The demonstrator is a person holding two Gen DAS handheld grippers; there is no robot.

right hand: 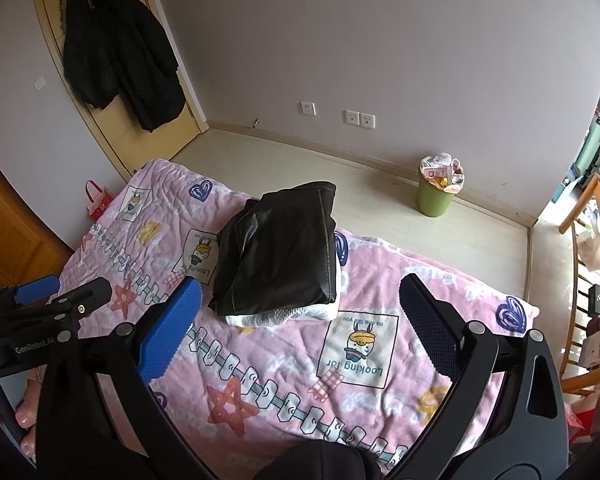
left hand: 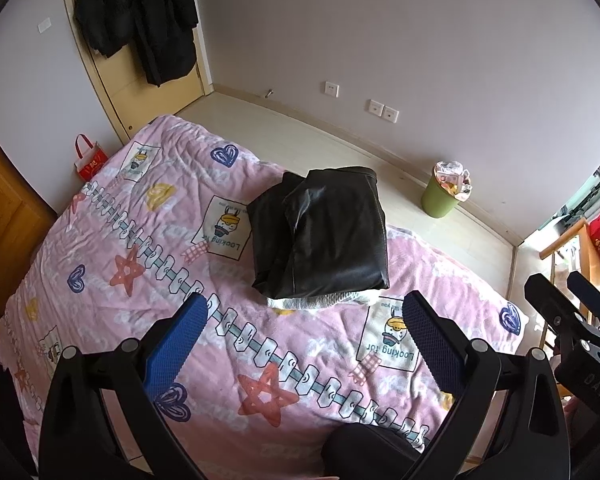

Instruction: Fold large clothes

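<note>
Both claws hang over a bed (left hand: pixel 100 248) spread with a pink cartoon-print quilt, the left claw (left hand: pixel 304 320) and the right claw (right hand: pixel 300 300) each with fingers spread wide apart and nothing between them. Just ahead of both, the folded black leather jacket (left hand: pixel 324 232) lies on a pale folded garment (right hand: pixel 284 314) on the quilt. Beyond it are pale flooring and a lilac wall, with a green bin (right hand: pixel 436 196) ahead to the right and dark coats (left hand: pixel 140 16) hanging on a door far ahead to the left.

Glossy black leather jacket (left hand: pixel 320 236), soft quilted cloth bedspread (left hand: pixel 120 240), matt plastic bin (left hand: pixel 438 200)
</note>
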